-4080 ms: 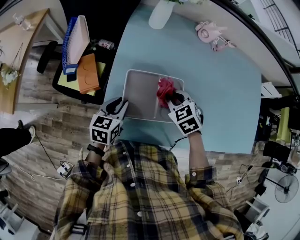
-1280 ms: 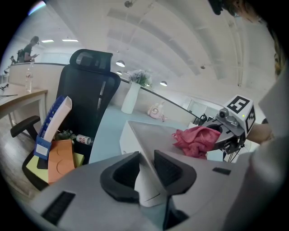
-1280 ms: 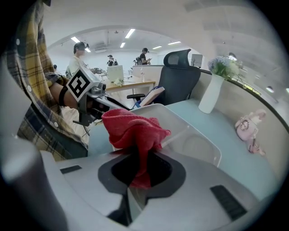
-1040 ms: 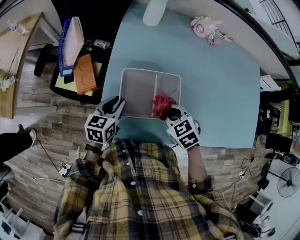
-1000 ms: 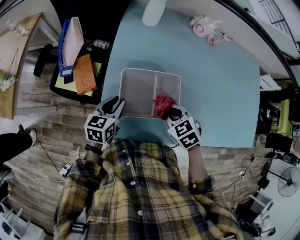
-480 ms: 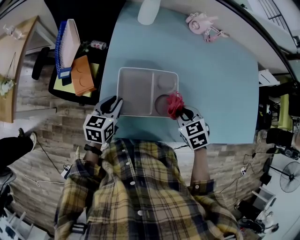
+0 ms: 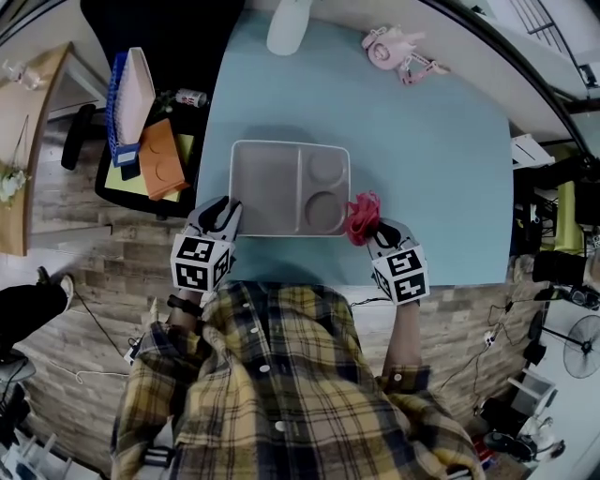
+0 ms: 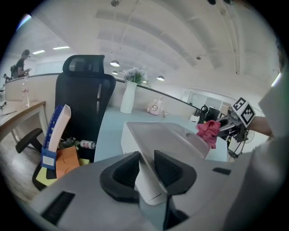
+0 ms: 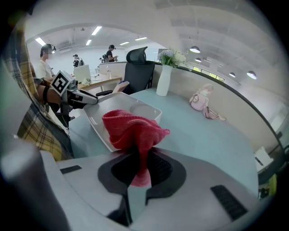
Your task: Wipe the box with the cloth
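The box [image 7: 265,178] is a shallow pale grey tray with one large compartment and two round wells, lying on the light blue table [image 7: 431,159]. My left gripper [image 7: 223,212] is shut on the box's near left rim [image 8: 145,168], which sits pinched between the dark pads. My right gripper [image 7: 372,225] is shut on a red cloth [image 7: 361,216], bunched above its jaws [image 9: 135,126]. In the head view the cloth hangs just outside the box's near right corner, over the table. The box [image 9: 122,113] lies to the left in the right gripper view.
A white vase [image 7: 286,23] and a pink toy [image 7: 389,52] stand at the table's far edge. A black office chair [image 8: 86,99] left of the table holds a blue-and-white file [image 7: 127,89], an orange folder [image 7: 161,159] and a can [image 7: 190,97]. People stand in the background.
My right gripper has carried the red cloth rightward, from the box's right compartments out past its near right corner. The left gripper has kept its hold on the rim.
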`<act>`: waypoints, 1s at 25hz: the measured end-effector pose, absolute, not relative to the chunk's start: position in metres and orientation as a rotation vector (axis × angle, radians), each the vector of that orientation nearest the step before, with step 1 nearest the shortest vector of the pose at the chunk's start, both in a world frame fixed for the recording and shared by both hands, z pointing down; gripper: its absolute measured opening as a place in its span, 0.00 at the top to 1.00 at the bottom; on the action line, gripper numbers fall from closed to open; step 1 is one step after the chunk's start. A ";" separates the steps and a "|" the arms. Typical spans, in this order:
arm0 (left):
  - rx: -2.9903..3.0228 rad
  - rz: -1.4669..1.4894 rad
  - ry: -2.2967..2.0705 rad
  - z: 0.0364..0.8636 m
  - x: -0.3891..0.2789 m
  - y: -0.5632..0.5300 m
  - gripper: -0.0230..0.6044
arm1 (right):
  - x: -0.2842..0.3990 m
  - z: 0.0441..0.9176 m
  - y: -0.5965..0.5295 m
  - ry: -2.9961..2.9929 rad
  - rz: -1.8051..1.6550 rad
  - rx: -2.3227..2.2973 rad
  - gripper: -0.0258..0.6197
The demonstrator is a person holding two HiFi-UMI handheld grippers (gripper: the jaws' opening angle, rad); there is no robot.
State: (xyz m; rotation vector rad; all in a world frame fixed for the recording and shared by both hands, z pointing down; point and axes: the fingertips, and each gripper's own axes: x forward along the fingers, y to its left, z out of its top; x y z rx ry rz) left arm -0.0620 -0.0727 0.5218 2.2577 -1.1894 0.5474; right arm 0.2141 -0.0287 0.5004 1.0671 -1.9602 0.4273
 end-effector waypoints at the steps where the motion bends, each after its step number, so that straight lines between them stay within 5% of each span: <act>1: 2.264 0.566 -1.194 0.521 -0.062 -0.073 0.80 | 0.215 0.495 -0.031 -1.968 0.391 1.076 0.89; 10: 2.340 0.483 -1.304 0.467 -0.073 -0.091 0.79 | 0.205 0.425 -0.071 -2.127 0.113 1.249 0.89; 25: 2.562 0.267 -1.391 0.357 -0.055 -0.104 0.89 | 0.153 0.345 -0.103 -2.552 0.157 1.527 0.89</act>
